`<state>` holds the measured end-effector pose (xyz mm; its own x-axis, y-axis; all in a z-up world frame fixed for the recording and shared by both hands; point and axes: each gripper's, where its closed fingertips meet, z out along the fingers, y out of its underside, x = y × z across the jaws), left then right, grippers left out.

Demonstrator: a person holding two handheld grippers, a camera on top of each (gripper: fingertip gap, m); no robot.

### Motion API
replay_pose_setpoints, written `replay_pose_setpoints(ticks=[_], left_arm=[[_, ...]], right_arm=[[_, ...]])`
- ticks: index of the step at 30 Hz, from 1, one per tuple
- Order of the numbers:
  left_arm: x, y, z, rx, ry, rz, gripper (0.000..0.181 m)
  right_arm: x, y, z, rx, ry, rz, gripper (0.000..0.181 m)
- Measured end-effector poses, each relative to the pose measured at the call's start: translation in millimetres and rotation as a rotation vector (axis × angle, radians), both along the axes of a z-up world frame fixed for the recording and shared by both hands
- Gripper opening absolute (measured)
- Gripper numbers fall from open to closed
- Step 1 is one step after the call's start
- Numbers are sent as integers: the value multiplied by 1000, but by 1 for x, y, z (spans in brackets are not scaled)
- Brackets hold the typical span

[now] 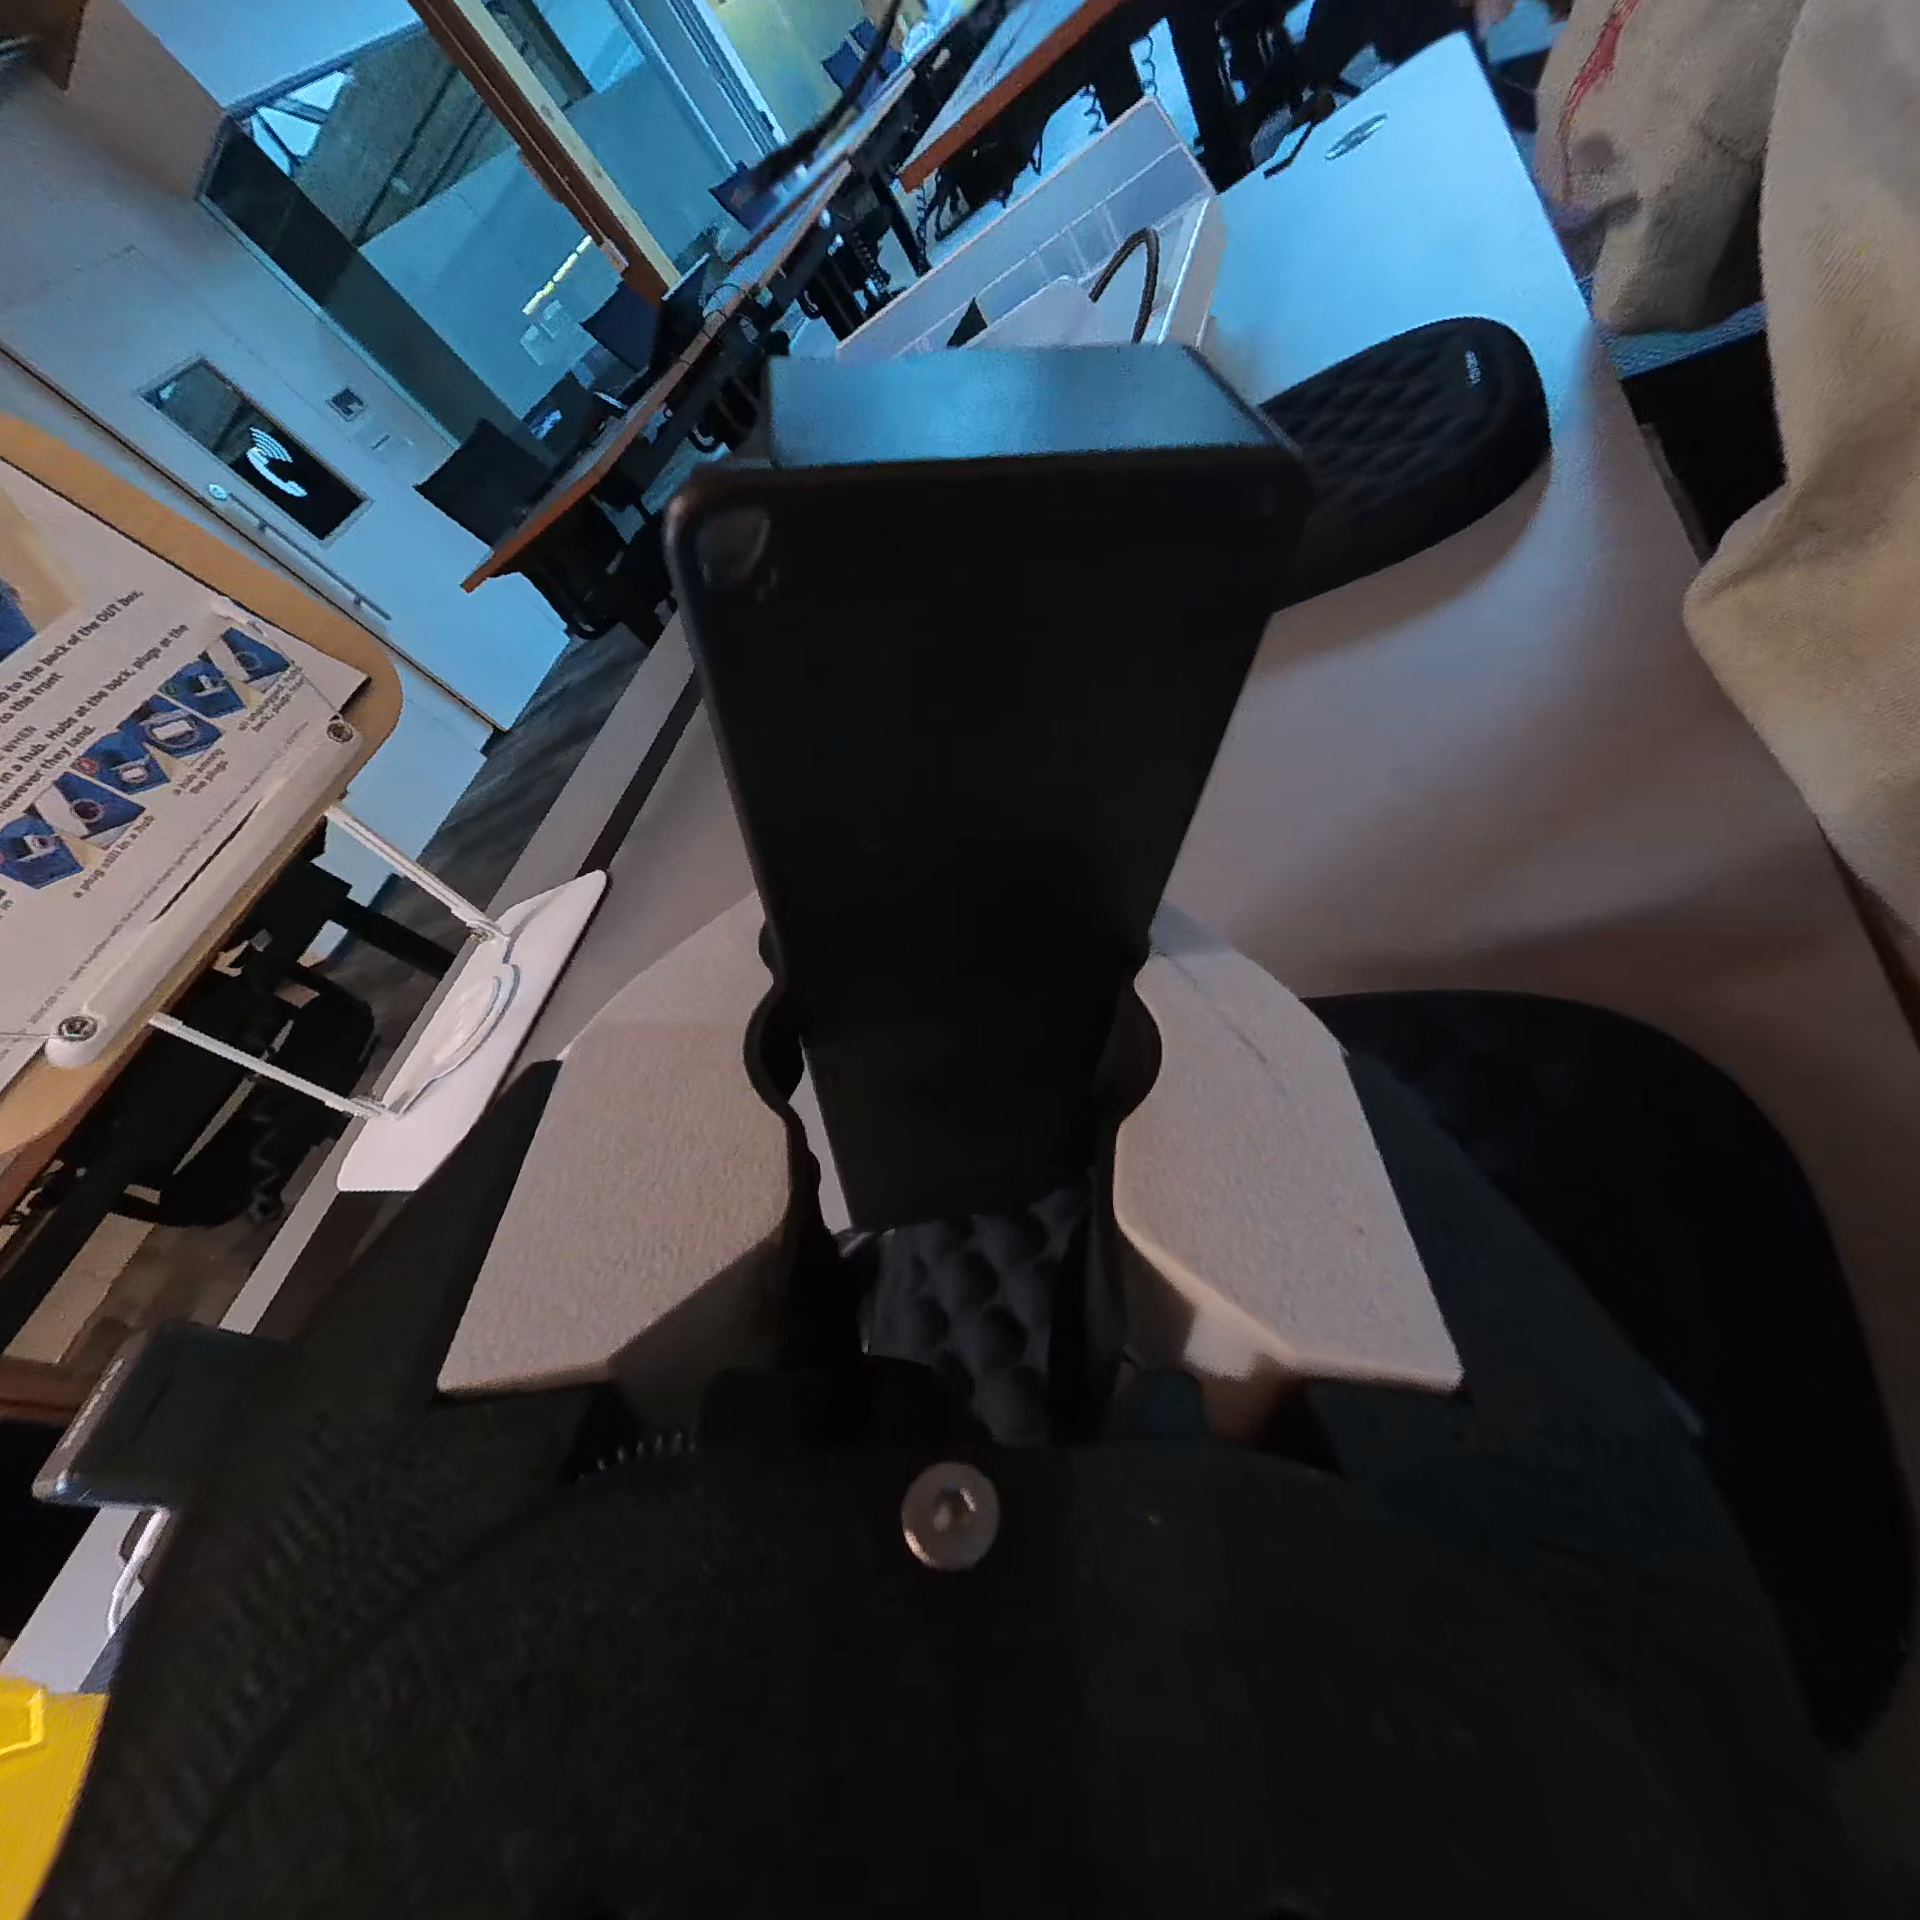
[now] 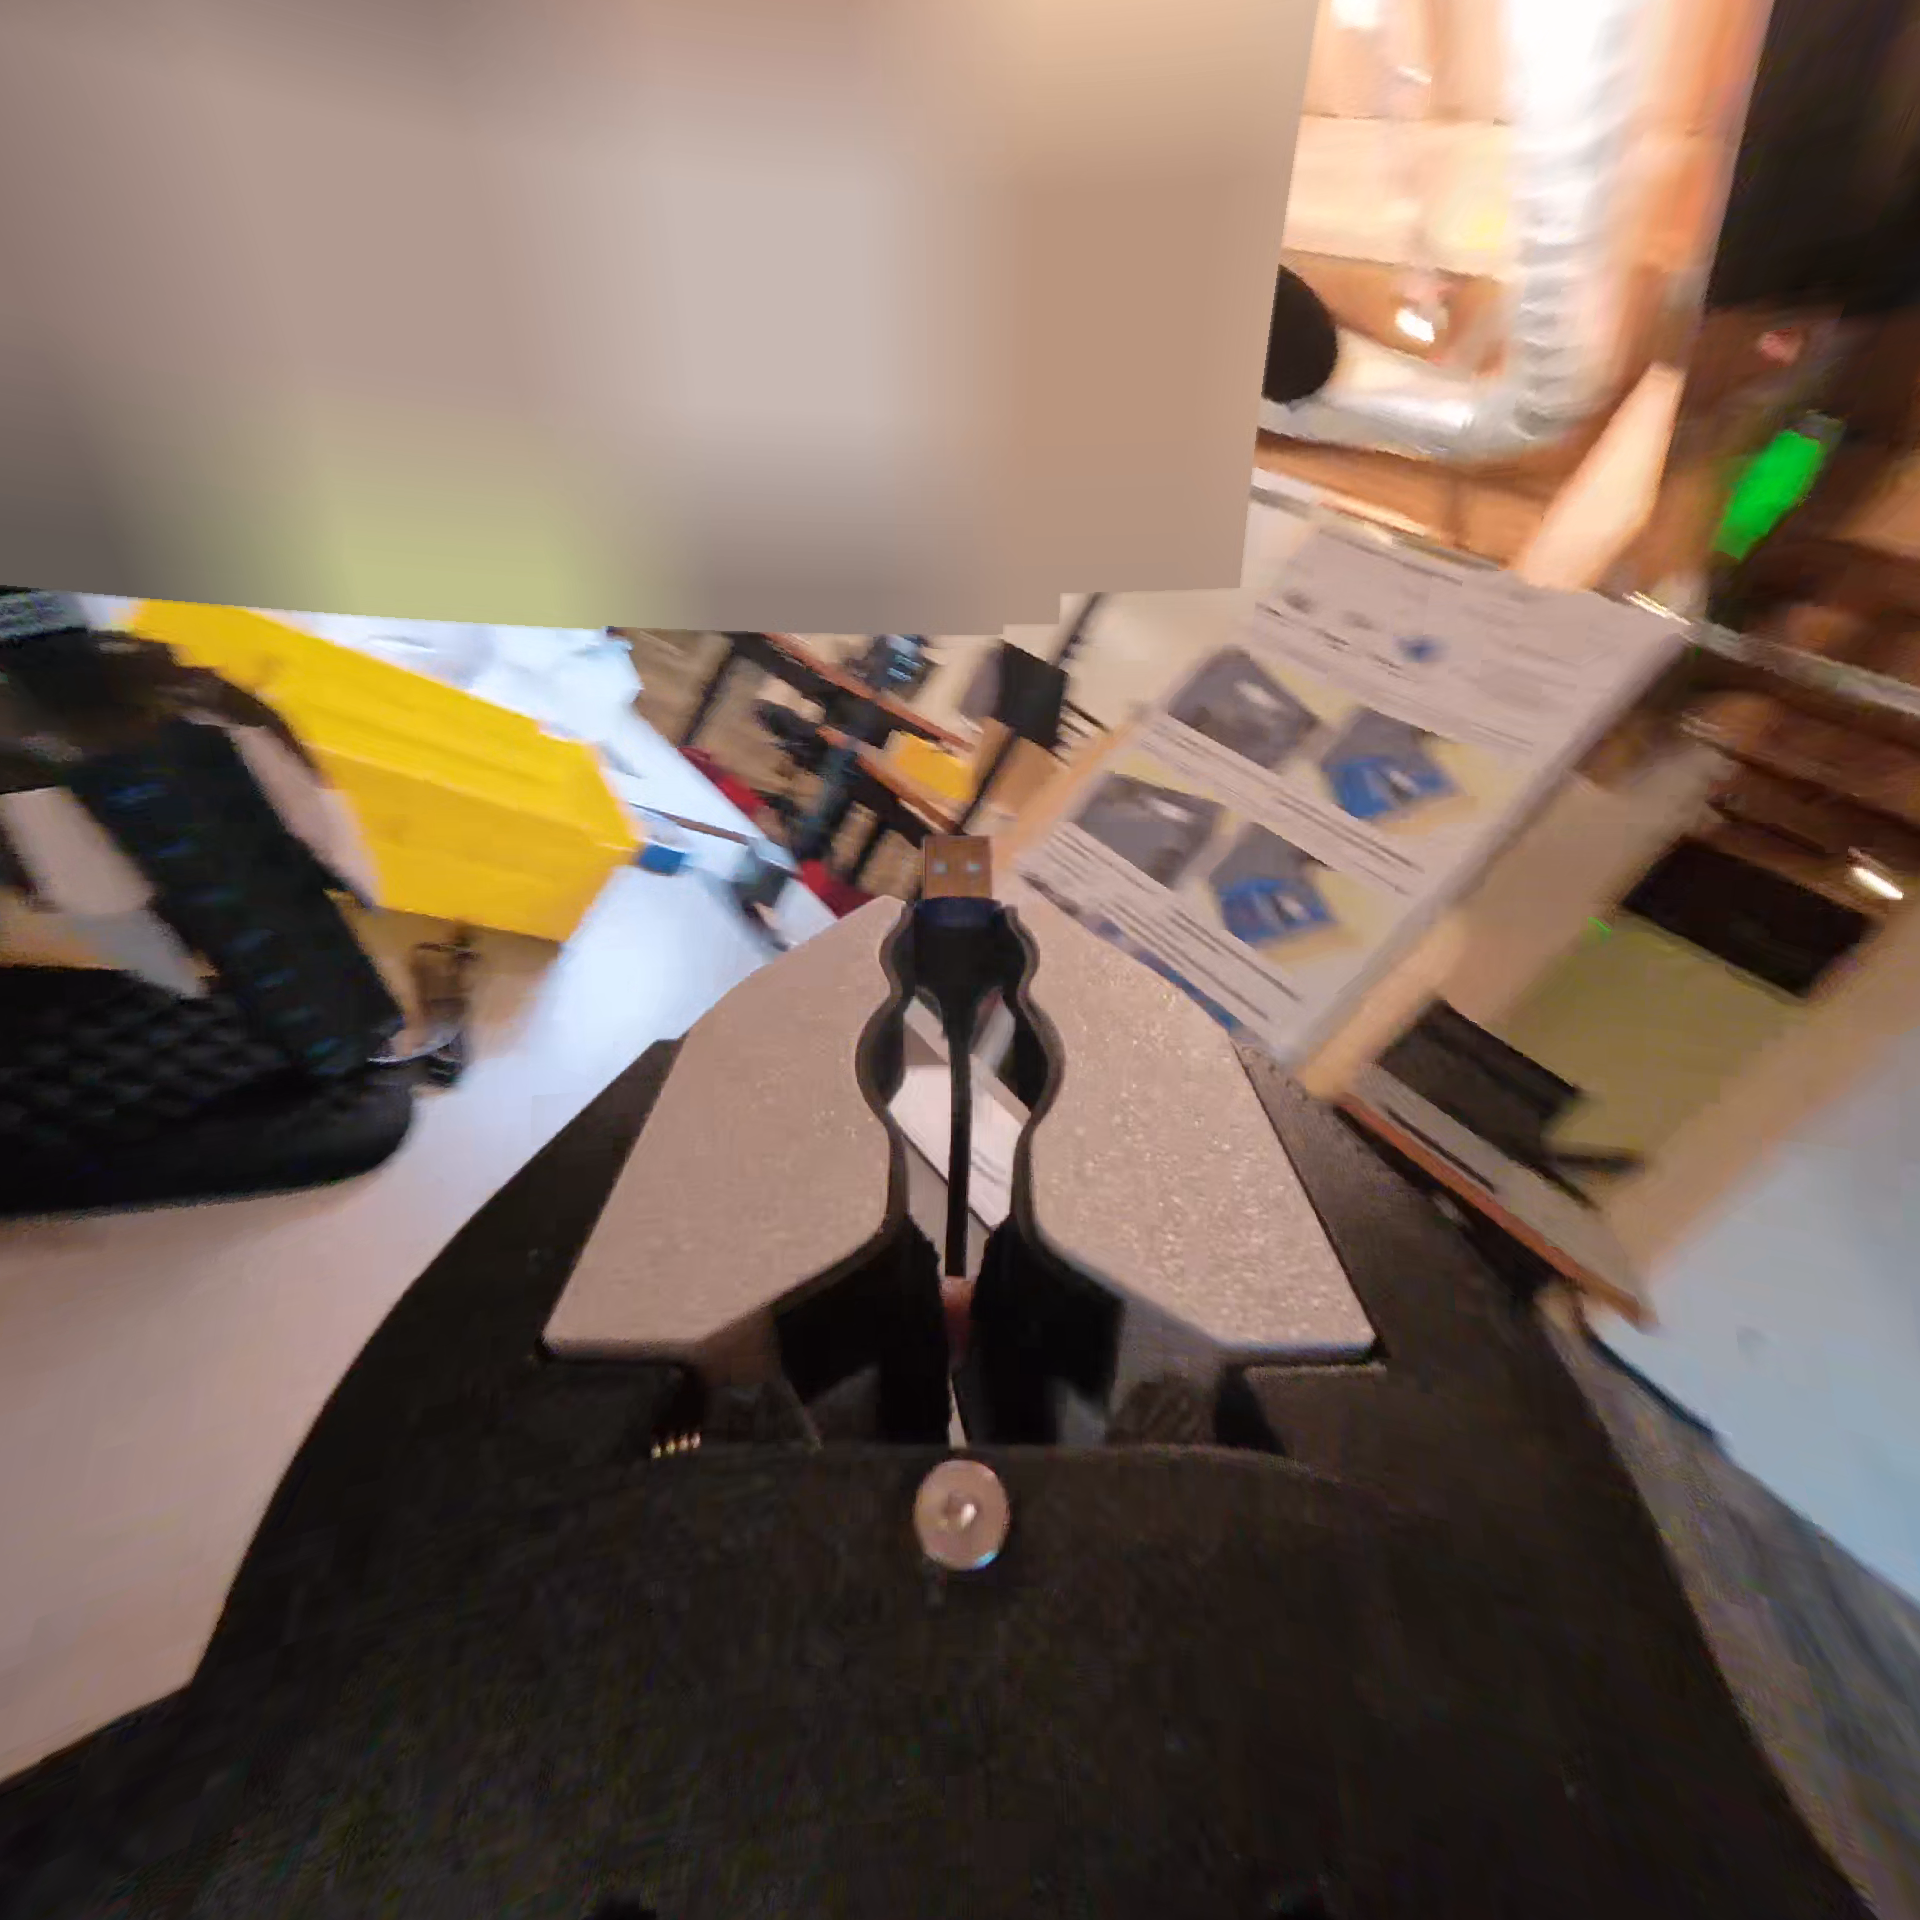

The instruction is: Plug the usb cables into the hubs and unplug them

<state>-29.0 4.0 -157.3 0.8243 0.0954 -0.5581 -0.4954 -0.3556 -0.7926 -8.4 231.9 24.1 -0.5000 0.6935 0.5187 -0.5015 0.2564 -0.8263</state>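
The left gripper had its 2 jaws pinching a black USB hub, which stood up out of the grip and filled the space ahead of the fingertips; only its plain back and top end faced the left wrist camera, so its ports could not be seen there. Beyond the hub's far end, to the right, a black quilted pad lay on the white table, and a white tray with a dark cable loop sat further off. Off to the left of the jaws, an instruction sheet leaned on a white stand.

The right gripper had its 2 jaws pressed on the black body of a USB plug, whose metal tip stuck out past the fingertips into open air, touching nothing. Its cable ran back between the fingers. Well to the left of these jaws, a long black strip with blue ports, probably the hub in the other gripper, appeared blurred near a yellow bin. The view was smeared, suggesting motion.

Judging from this, the plug and hub were each in hand but well apart. Whether this was before an insertion or just after a pull-out could not be told. Either way, the plug sat in no port.
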Motion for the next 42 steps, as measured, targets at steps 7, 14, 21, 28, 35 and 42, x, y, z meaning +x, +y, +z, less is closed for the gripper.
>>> replay_pose_setpoints(ticks=[7,14,21,28,35,42], left_arm=[[-2,6,0,27,16,3,59],[-3,5,-1,15,7,11,59],[-5,2,2,57,-15,5,59],[-14,-5,22,248,-51,32,58],[1,-14,57,468,-77,-78,57],[40,7,51,380,-94,-294,57]], right_arm=[[-14,123,-38,-16,-193,-504,15],[-53,146,-122,290,-335,-626,16],[-52,131,-146,215,-484,-481,27],[-34,74,-117,248,-378,-329,33],[-3,-109,-139,332,-400,327,66],[-2,-225,-187,518,-367,589,99]])
